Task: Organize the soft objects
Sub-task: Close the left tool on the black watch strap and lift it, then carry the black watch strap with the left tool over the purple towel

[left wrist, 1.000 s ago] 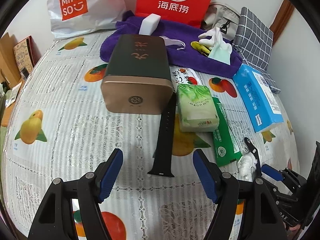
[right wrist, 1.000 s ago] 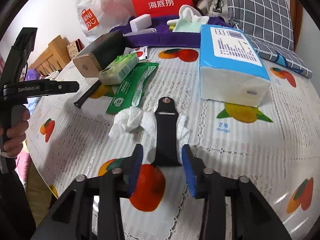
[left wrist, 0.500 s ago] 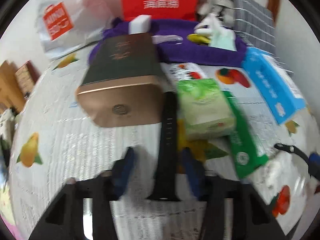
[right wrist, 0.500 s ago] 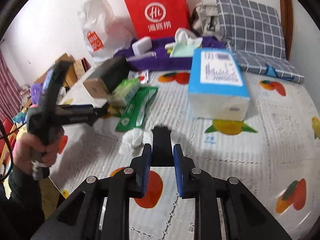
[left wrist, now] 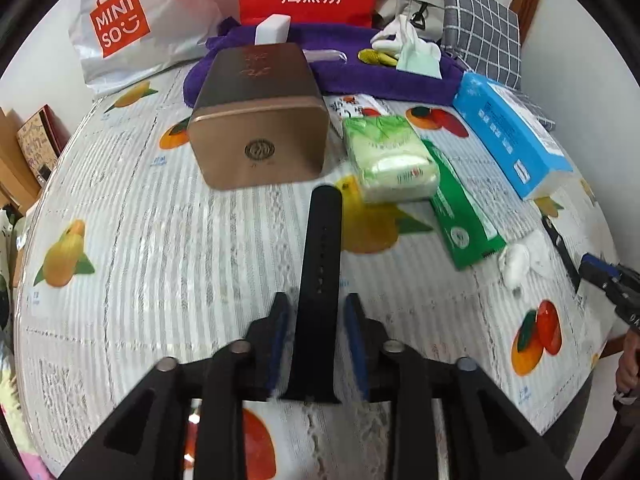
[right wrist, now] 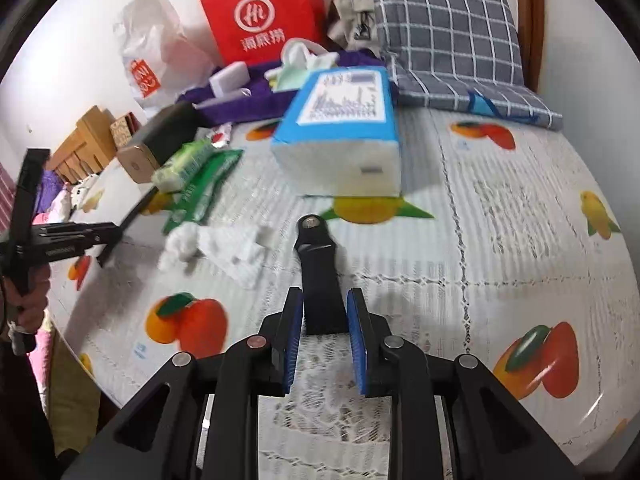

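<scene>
Barely begun: each claw, left (left wrist: 316, 344) and right (right wrist: 323, 328), clamps a strap half, long (left wrist: 320, 280) and short (right wrist: 318, 276). Tissue packs (left wrist: 388, 160) ahead lie unsorted.

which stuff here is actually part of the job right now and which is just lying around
In hand:
long black holed rubber watch strap, in left claw
short black strap piece with metal stud, in right claw

Lying about:
bronze tin box
blue tissue pack
crumpled white tissue
</scene>
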The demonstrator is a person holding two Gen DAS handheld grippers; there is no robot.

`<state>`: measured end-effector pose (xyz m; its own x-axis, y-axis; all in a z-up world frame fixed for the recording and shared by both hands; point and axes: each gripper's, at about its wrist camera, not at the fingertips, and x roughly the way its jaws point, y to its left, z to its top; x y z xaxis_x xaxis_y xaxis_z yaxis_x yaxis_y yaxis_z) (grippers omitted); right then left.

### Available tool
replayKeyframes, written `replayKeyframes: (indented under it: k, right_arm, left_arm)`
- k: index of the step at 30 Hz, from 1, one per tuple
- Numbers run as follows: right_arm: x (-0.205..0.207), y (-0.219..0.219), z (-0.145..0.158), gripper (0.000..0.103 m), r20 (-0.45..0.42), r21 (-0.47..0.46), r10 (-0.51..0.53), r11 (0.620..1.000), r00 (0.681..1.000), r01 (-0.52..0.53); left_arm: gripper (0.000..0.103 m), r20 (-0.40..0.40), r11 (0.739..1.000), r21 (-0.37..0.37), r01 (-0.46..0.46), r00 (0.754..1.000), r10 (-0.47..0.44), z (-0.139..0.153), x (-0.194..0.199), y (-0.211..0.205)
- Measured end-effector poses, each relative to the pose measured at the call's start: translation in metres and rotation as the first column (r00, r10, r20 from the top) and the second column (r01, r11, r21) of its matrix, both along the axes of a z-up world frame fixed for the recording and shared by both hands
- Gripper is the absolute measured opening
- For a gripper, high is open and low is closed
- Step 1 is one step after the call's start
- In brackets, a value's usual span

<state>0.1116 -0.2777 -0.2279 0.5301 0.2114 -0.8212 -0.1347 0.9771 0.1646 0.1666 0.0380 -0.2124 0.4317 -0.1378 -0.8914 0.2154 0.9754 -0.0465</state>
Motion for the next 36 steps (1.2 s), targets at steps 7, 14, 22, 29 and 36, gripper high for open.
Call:
replayKeyframes:
  k: [7, 14, 22, 29, 36]
  right_arm:
    - [0.011, 0.009, -0.011, 0.03, 0.026, -0.002, 0.014, 1.0, 1.0, -0.014]
    - [0.013, 0.019, -0.011, 0.038, 0.04, -0.037, 0.029, 0.999, 0.999, -0.028]
    - [0.018, 0.019, -0.01, 0.022, 0.057, -0.067, 0.019, 0.998, 0.998, -0.015]
    - [0.006, 0.016, 0.017, 0.022, 0.094, -0.033, 0.023, 0.999, 0.995, -0.02]
    - [-0.001, 0.018, 0.048, 0.022, 0.139, -0.015, 0.018, 1.0, 0.99, -0.016]
  left_arm:
    - [0.021, 0.057, 0.999, 0.051, 0.016, 0.998, -0.019, -0.003, 0.011, -0.012]
    - [0.023, 0.044, 1.0, -0.016, 0.021, 0.999, -0.02, -0.003, 0.012, -0.006]
    - [0.02, 0.066, 0.999, 0.047, 0.006, 0.998, -0.009, -0.004, 0.015, -0.015]
    - [0.019, 0.085, 1.0, 0.004, -0.019, 0.996, 0.019, 0.018, -0.001, -0.004]
    - [0.019, 0.113, 0.998, -0.045, -0.036, 0.993, 0.041, 0.043, -0.012, 0.004]
